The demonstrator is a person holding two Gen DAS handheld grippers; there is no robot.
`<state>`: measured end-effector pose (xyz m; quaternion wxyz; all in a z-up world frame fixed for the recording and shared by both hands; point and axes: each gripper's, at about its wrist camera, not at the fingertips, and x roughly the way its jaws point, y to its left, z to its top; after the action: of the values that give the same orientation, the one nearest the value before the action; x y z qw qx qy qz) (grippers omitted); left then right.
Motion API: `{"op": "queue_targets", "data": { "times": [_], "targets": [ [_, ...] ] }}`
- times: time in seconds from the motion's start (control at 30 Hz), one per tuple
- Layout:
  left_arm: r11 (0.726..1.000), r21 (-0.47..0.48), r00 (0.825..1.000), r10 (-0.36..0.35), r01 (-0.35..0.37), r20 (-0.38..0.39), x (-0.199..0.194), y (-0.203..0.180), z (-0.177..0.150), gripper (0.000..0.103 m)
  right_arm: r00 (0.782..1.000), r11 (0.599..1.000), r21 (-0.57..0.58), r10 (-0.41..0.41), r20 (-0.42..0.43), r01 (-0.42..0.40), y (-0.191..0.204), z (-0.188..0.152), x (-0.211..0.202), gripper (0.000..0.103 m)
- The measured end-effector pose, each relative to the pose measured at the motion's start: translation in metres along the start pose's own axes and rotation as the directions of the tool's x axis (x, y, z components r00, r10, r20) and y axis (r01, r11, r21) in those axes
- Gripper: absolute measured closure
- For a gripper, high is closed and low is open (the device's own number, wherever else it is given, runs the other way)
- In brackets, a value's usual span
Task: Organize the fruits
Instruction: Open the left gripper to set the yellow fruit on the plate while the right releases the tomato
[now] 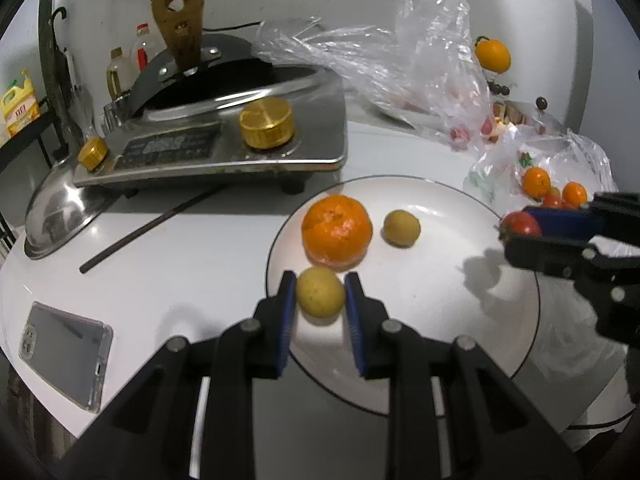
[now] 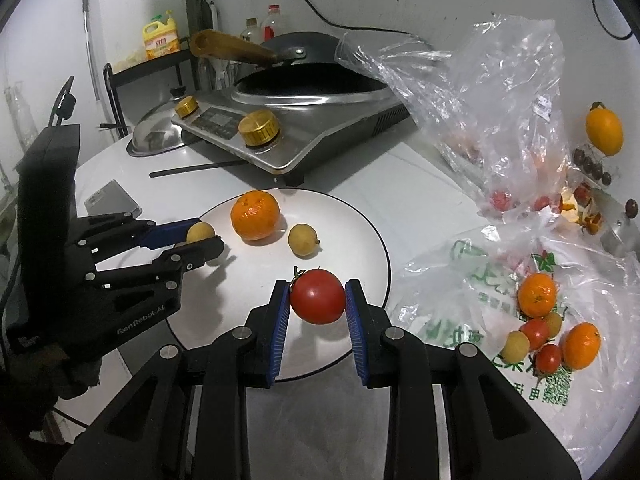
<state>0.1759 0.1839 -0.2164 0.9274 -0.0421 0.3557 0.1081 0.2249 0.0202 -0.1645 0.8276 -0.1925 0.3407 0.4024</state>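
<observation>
- The white table carries everything; an induction cooker with a wok sits toward 12 o'clock, and crumpled plastic bags spread from 1 to 4 o'clock in the right wrist view.
- The white plate lies near the middle of the table and is where the fruit is being gathered, so the step in hand looks like delivery of two pieces at once.
- On the plate an orange rests toward 11 o'clock, with a small yellow fruit lying free just beside it at its 4 o'clock.
- The right gripper has its blue pads pressed on a red tomato, held above the plate's 5 o'clock edge.
- The left gripper is clamped on a second yellow fruit, at the plate's 9 o'clock side as the right wrist view shows it, just short of the orange; I cannot tell whether it already touches the plate.
- More fruit, oranges, tomatoes and a yellow one, waits on a bag at 4 o'clock, well apart from the plate.
- Next, I judge, each piece must be lowered onto bare plate, clear of the orange, and the jaws eased apart gently, since round fruit will roll.
</observation>
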Motion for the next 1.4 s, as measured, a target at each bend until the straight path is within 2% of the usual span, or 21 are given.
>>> {"op": "queue_targets", "data": {
  "times": [0.47, 0.7, 1.4],
  "targets": [
    [1.0, -0.008, 1.0, -0.003, 0.003, -0.014, 0.013, 0.004, 0.006, 0.074, 0.999, 0.999, -0.011, 0.032, -0.02, -0.032, 0.004, 0.007, 0.02, 0.073],
    [0.999, -0.03, 0.999, -0.026, 0.026, 0.026, -0.002, 0.016, 0.009, 0.071, 0.999, 0.999, -0.022, 0.036, -0.026, -0.037, 0.013, 0.011, 0.025, 0.073],
    [0.994, -0.112, 0.998, -0.01, 0.017, 0.062, -0.028, 0.065, -0.01, 0.067, 0.988, 0.99, -0.05, 0.126, -0.09, -0.131, 0.071, 0.015, 0.057, 0.073]
  ]
}}
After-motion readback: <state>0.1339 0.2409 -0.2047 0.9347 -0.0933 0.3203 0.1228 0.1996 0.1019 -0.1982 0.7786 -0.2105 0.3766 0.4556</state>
